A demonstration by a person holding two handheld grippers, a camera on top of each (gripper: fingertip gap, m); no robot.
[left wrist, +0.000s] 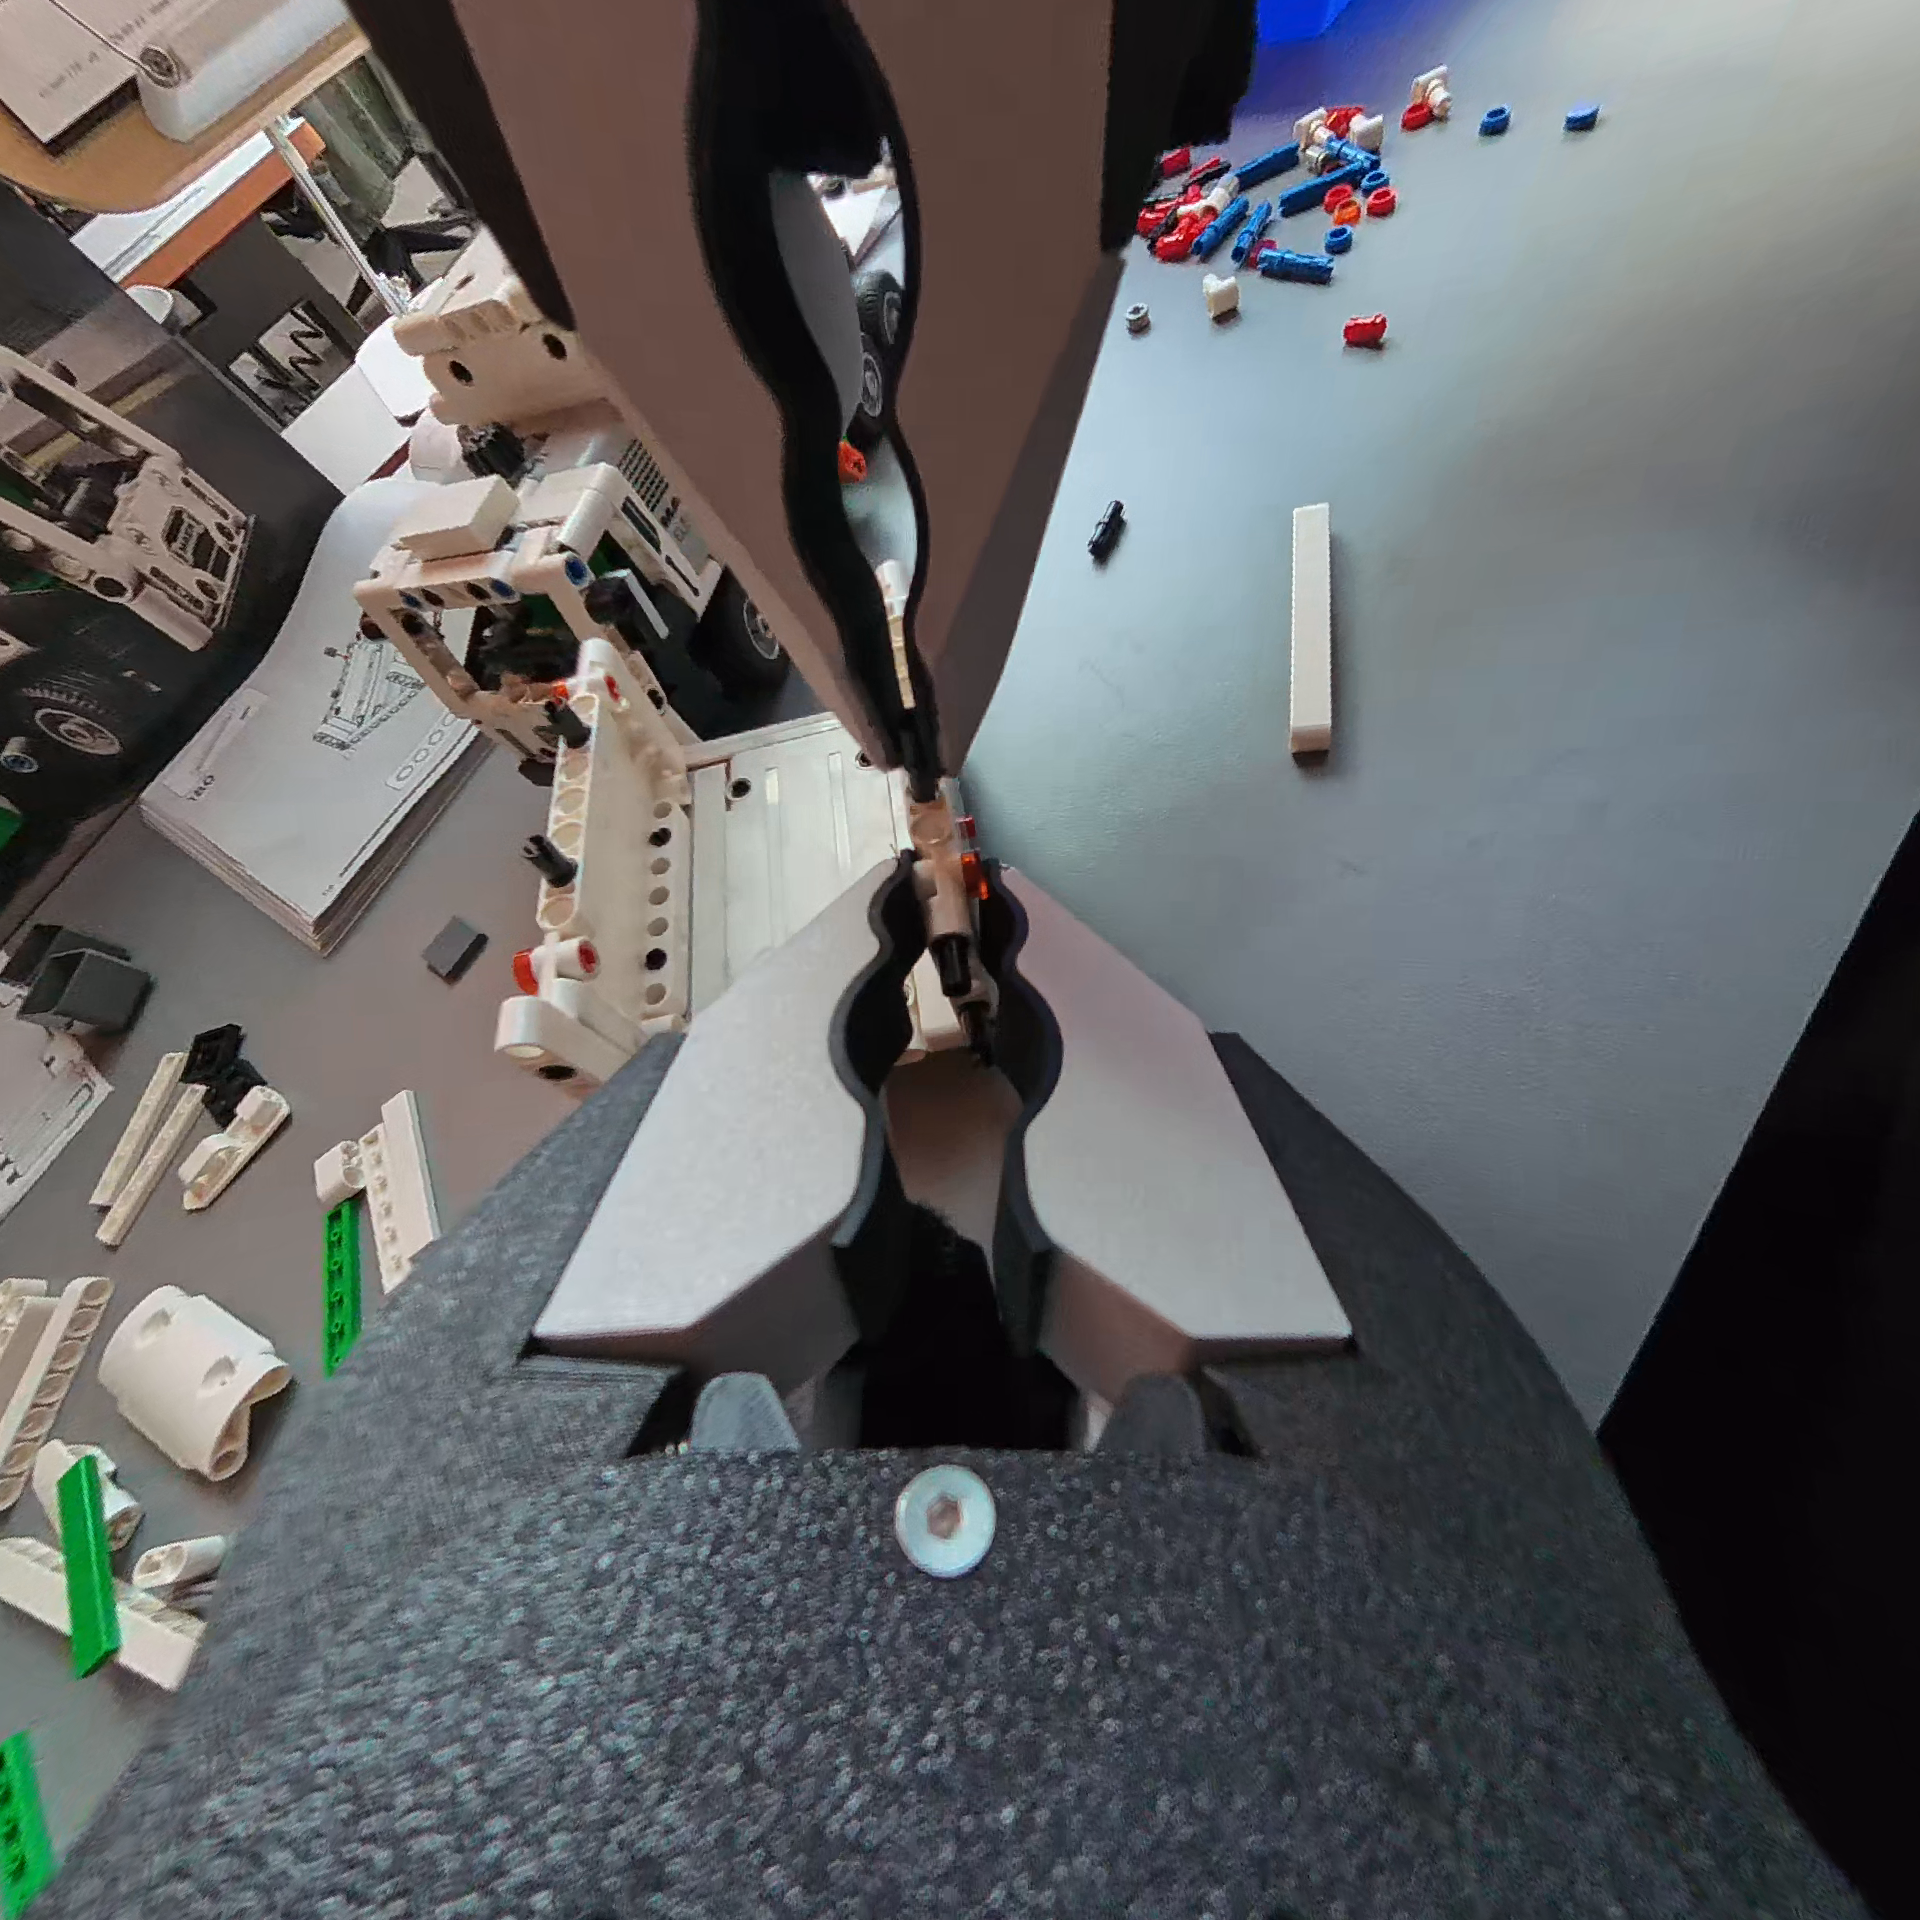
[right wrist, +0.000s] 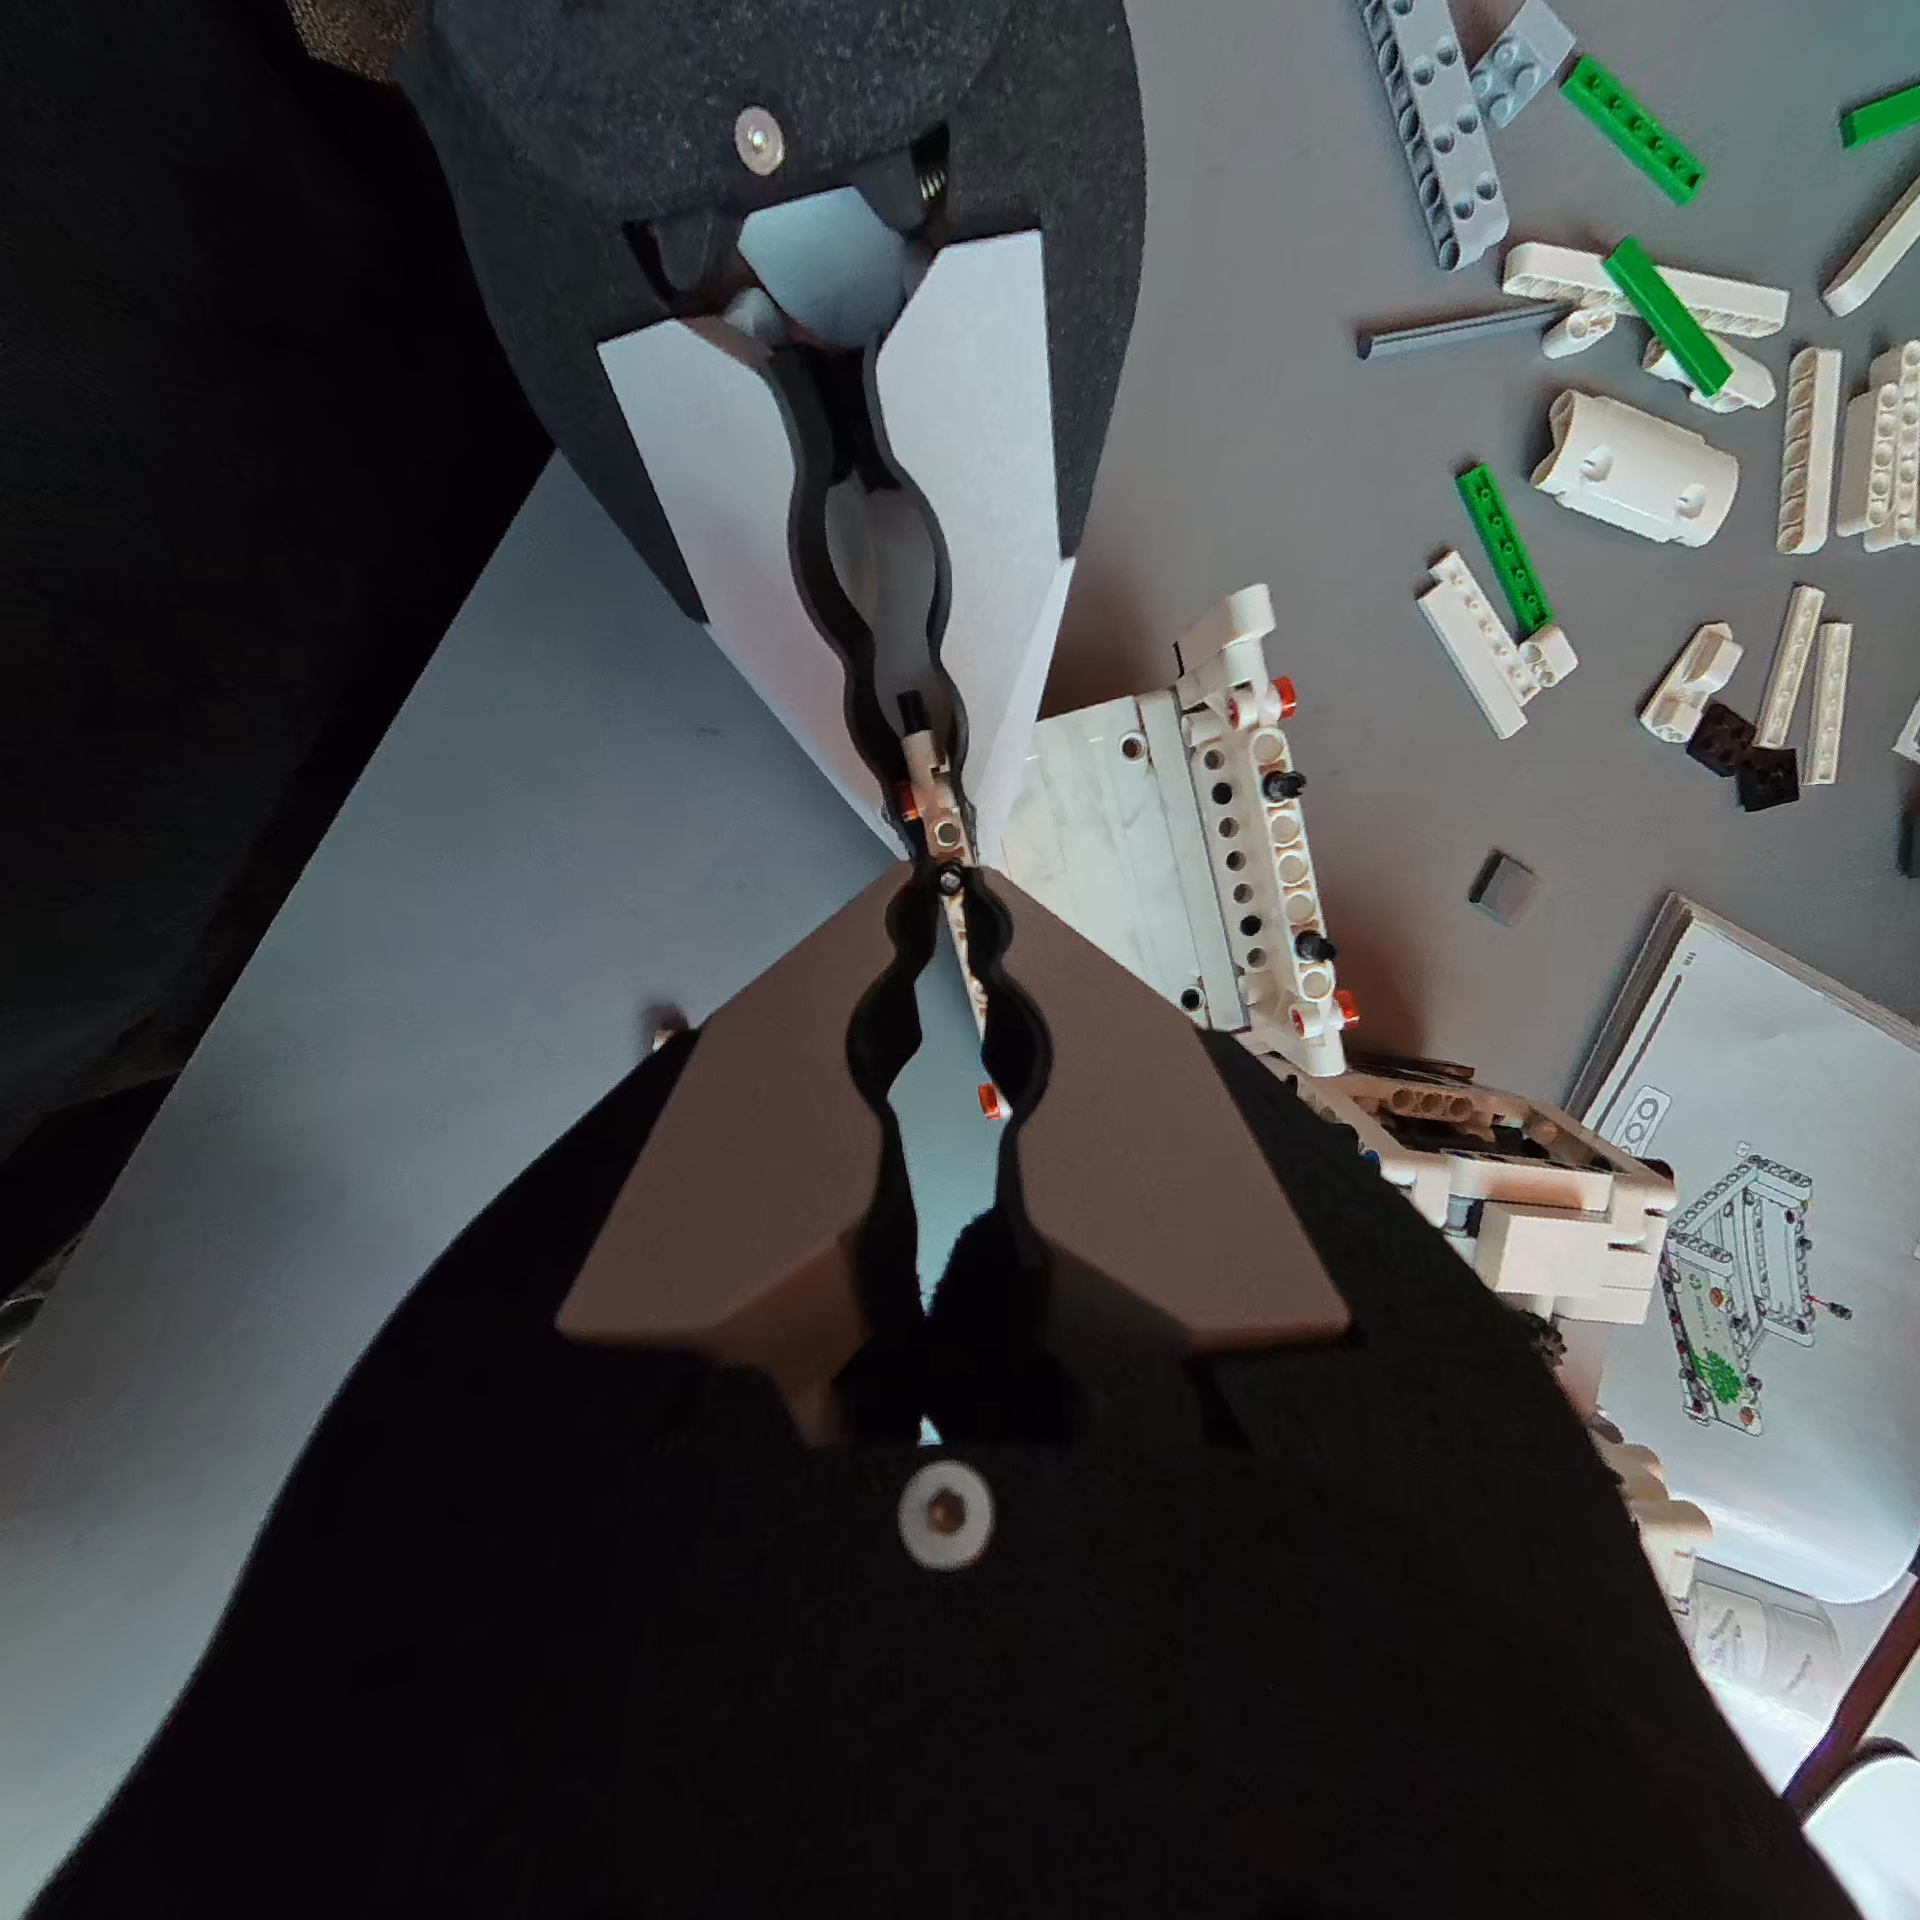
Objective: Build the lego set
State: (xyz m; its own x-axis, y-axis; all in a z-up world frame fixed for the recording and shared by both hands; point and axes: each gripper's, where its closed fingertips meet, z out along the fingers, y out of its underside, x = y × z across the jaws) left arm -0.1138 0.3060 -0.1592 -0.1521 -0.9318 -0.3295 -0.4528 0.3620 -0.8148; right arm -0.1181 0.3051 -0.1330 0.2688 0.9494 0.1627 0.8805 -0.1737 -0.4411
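Observation:
My left gripper point(left wrist: 943, 883) and my right gripper point(right wrist: 951, 883) meet tip to tip over the near side of a white toy truck's bed point(left wrist: 790, 831). The left gripper is shut on a narrow white beam point(left wrist: 948, 894) carrying orange studs and a black pin; this beam also shows in the right wrist view point(right wrist: 935, 774), clamped between the left fingers. The right gripper is shut on a small black pin point(right wrist: 950, 881), whose end sits at a hole of that beam. In the left wrist view the right gripper point(left wrist: 920, 764) comes down from above with the pin point(left wrist: 923, 774) at its tips.
The truck's far side beam point(left wrist: 623, 862) has black pins sticking out. An instruction booklet point(left wrist: 312, 769) and a dark box point(left wrist: 104, 520) lie to the left. Loose white and green pieces point(left wrist: 187, 1371), a pile of blue and red pins point(left wrist: 1278, 197) and a long white tile point(left wrist: 1311, 623) lie around. Left and right tips are no more than a few centimetres apart.

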